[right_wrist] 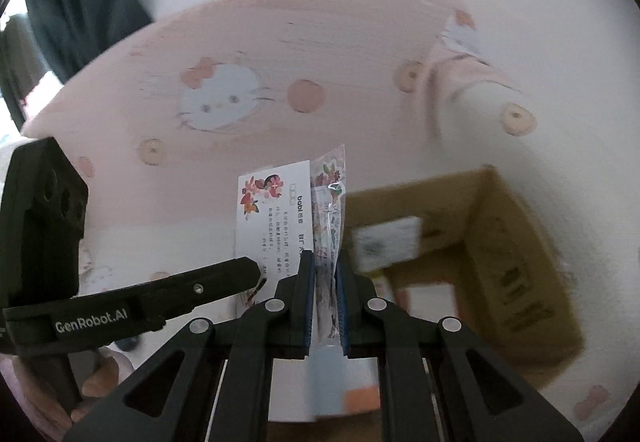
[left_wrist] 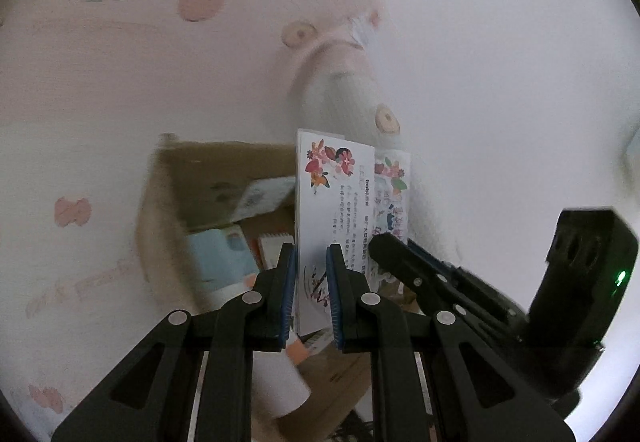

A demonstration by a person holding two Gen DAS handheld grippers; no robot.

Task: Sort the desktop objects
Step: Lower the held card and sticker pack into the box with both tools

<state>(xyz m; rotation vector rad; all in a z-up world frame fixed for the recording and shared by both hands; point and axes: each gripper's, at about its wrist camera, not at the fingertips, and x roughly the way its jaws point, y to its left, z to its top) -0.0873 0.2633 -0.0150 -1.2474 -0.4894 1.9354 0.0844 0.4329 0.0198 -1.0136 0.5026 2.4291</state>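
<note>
Cardboard box (right_wrist: 500,254) on pink cartoon-print bedding (right_wrist: 240,42)

light: dim, soft, washed-out | blur: motion smear on background, box (right_wrist: 500,242) | edges: fisheye curve, dark corners

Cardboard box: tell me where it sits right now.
The cardboard box sits open on the pink cartoon-print cloth, right of centre in the right wrist view. In the left wrist view it lies behind the white flowered card.
</note>
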